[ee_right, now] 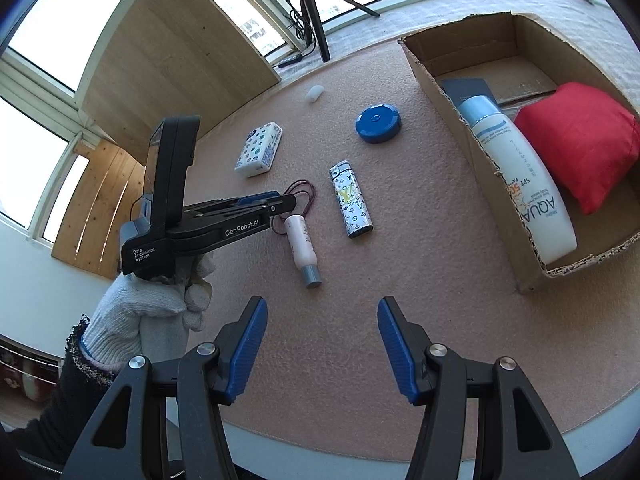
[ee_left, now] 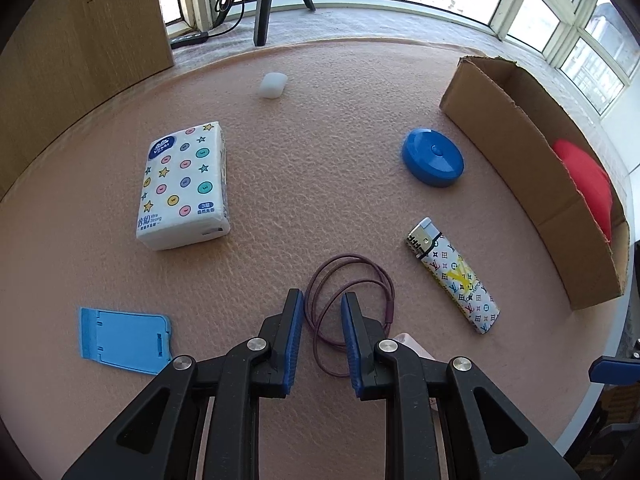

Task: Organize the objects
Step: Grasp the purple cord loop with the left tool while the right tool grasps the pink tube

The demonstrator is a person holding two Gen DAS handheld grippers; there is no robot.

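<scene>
A maroon cord loop [ee_left: 352,276] lies on the pink table mat, and one strand runs between the fingers of my left gripper [ee_left: 322,300], which hovers low over it, open with a narrow gap. From the right wrist view, a gloved hand [ee_right: 160,300] holds that left gripper [ee_right: 286,200] over the cord loop [ee_right: 306,192]. My right gripper [ee_right: 322,304] is wide open and holds nothing, near the table's front edge. A cardboard box [ee_right: 492,176] at the right holds a red pouch [ee_right: 576,140] and a white sunscreen bottle [ee_right: 520,176].
On the mat lie a tissue pack [ee_left: 184,186], a blue round case [ee_left: 434,157], a patterned lighter [ee_left: 456,276], a small white case [ee_left: 273,85], a blue phone stand [ee_left: 124,340] and a pink tube [ee_right: 301,246]. A tripod [ee_left: 262,0] and a wooden panel [ee_left: 80,40] stand behind.
</scene>
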